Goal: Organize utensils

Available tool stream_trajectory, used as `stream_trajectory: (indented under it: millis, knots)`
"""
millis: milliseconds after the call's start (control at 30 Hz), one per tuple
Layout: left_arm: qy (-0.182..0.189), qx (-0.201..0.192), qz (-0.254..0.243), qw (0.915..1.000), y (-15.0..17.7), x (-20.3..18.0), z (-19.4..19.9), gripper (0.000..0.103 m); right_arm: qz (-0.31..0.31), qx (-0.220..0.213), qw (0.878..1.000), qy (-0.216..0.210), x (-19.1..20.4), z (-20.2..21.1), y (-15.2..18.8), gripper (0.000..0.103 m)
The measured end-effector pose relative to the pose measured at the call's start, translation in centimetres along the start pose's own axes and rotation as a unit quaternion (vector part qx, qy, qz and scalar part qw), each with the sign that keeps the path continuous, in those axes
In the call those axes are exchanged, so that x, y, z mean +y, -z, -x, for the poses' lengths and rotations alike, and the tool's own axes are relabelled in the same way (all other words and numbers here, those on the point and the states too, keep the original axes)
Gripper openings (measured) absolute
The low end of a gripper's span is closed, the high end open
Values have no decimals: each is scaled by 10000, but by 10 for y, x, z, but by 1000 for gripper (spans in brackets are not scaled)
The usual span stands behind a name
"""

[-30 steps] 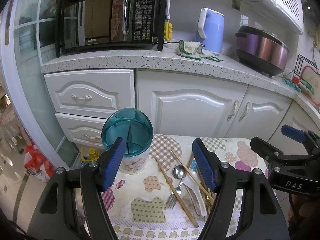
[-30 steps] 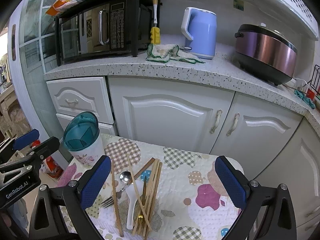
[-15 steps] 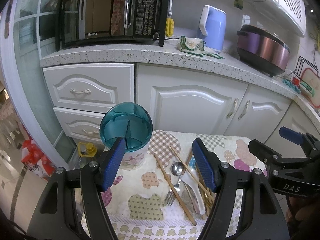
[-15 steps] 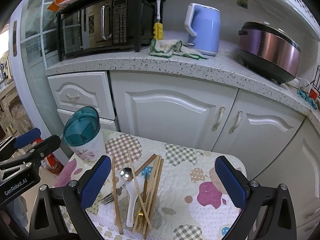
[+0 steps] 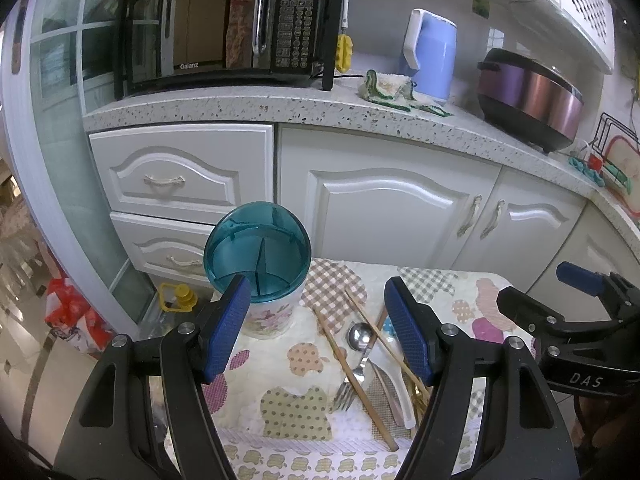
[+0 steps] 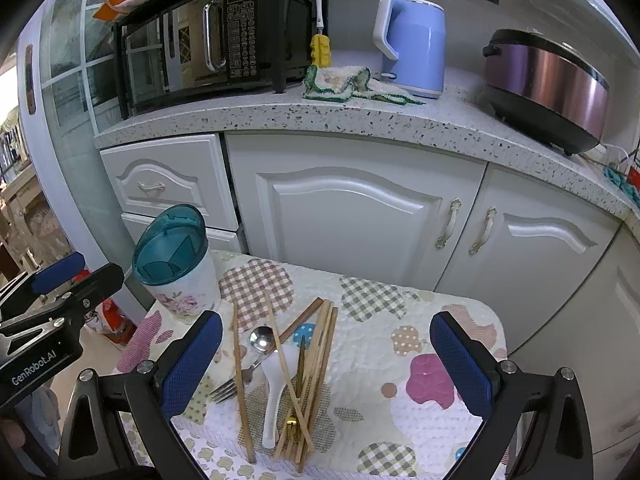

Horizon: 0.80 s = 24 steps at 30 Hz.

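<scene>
A white floral utensil holder with a teal divided top (image 5: 258, 258) stands at the table's far left; it also shows in the right wrist view (image 6: 176, 260). A heap of utensils lies in the middle: wooden chopsticks (image 6: 316, 356), a metal spoon (image 6: 261, 338), a fork (image 6: 228, 390) and a white spoon (image 6: 274, 396). In the left wrist view the chopsticks (image 5: 352, 376) and spoon (image 5: 359, 335) lie between the fingers. My left gripper (image 5: 318, 330) is open and empty above the table. My right gripper (image 6: 326, 362) is open and empty above the heap.
The table wears a patchwork cloth (image 6: 408, 344). White cabinets (image 6: 352, 216) stand close behind it. On the counter are a microwave (image 5: 224, 26), a blue kettle (image 6: 414, 44) and a rice cooker (image 6: 548, 88). A yellow-capped bottle (image 5: 178, 300) stands on the floor at left.
Both grippers have lowered and moved forward a little toward the table and the cabinets. Both stay open and empty. The utensils have not moved.
</scene>
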<state>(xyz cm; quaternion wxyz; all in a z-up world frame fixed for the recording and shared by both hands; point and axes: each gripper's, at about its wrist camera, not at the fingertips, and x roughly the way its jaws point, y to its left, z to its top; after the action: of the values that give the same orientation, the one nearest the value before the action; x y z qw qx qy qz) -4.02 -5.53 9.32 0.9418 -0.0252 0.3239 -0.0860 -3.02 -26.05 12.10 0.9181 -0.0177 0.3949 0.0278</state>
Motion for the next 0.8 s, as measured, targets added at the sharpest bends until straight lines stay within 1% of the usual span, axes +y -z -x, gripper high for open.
stream_trajectory:
  millis: [367,667,800]
  knots:
    - [1,22,2,10000,1,0,-2,70,-89,56,9999,-63,-6,-3,3,103]
    - [-28,68,-23,10000,3,-3,-5,70,68,43,10000,16,-5,-3,3,103]
    - [44,107,6,9999,4,-2,-7,70,2,103,9999,-101,-7,-5,5,103]
